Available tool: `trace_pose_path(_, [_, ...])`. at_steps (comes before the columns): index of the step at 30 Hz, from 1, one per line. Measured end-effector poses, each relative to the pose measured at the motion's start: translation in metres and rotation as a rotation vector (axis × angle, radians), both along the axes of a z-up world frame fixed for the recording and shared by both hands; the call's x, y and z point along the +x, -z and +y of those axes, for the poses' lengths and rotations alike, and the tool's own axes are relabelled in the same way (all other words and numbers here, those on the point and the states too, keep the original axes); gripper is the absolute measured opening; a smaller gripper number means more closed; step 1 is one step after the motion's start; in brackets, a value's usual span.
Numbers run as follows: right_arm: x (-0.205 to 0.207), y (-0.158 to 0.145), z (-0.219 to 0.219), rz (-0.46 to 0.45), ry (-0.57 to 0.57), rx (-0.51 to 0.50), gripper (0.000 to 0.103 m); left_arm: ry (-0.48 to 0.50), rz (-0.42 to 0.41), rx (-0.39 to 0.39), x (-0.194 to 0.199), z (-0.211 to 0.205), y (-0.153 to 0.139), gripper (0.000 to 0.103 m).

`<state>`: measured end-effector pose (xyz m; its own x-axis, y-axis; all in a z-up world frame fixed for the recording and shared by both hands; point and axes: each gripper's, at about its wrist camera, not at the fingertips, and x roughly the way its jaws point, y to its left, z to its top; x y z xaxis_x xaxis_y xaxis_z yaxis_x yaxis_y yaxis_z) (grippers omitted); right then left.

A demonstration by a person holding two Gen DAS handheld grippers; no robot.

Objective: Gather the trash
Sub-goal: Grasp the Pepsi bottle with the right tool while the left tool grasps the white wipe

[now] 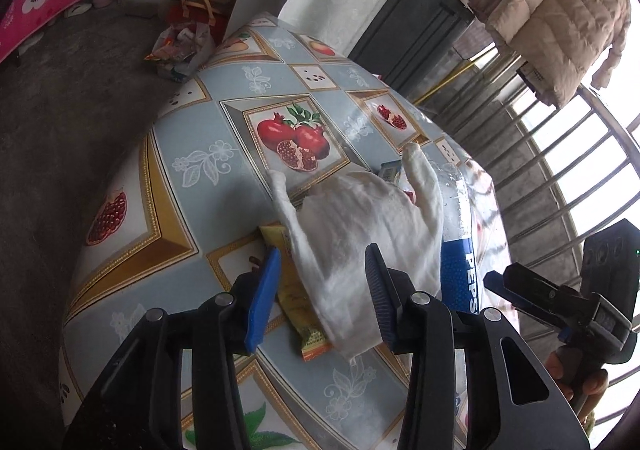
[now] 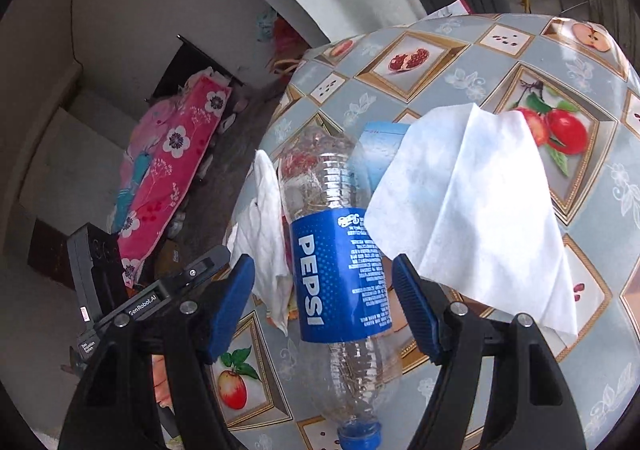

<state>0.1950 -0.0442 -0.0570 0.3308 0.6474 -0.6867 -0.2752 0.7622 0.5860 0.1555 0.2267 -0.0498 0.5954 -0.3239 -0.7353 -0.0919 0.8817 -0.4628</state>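
A crumpled white tissue (image 1: 360, 234) lies on the fruit-print table (image 1: 192, 129), over a yellow snack wrapper (image 1: 296, 298). My left gripper (image 1: 320, 298) is open, its blue fingers either side of the tissue and wrapper. An empty Pepsi bottle (image 2: 340, 262) lies on the table, blue cap toward me; it also shows in the left wrist view (image 1: 460, 270). My right gripper (image 2: 324, 306) is open around the bottle's label. A flat white wipe (image 2: 472, 209) lies right of the bottle, and the crumpled tissue (image 2: 268, 234) lies to its left. A pale blue packet (image 2: 376, 153) lies behind the bottle.
A plastic bag of rubbish (image 1: 180, 45) sits on the floor past the table's far edge. A pink flowered blanket (image 2: 172, 161) lies on the floor. Window bars (image 1: 560, 177) and a hanging beige jacket (image 1: 560, 9) are on the right. The left gripper's body (image 2: 120, 290) shows beside the right one.
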Motion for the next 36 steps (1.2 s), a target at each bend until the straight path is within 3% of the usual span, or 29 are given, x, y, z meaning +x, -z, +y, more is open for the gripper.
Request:
trace_pose_path(9, [0.015,0.020,0.020,0.051,-0.041,-0.061,0.069,0.013,0.027,-0.030,0.008,-0.001,0.009,0.030])
trace_pose_path(17, [0.014,0.025,0.028,0.051,-0.068,-0.093,0.069,0.006,0.018,-0.026,0.008,0.000,0.008,0.009])
trace_pose_path(20, [0.012,0.025,0.028,0.050,-0.075,-0.098,0.068,0.003,0.010,-0.028,0.006,0.000,0.006,0.006])
trace_pose_path(25, [0.013,0.027,0.029,0.059,-0.073,-0.096,0.057,-0.004,-0.015,-0.032,0.002,0.001,-0.002,0.004])
trace_pose_path(36, [0.006,0.023,0.025,0.054,-0.072,-0.060,0.055,-0.010,-0.090,-0.041,-0.012,0.002,-0.024,0.003])
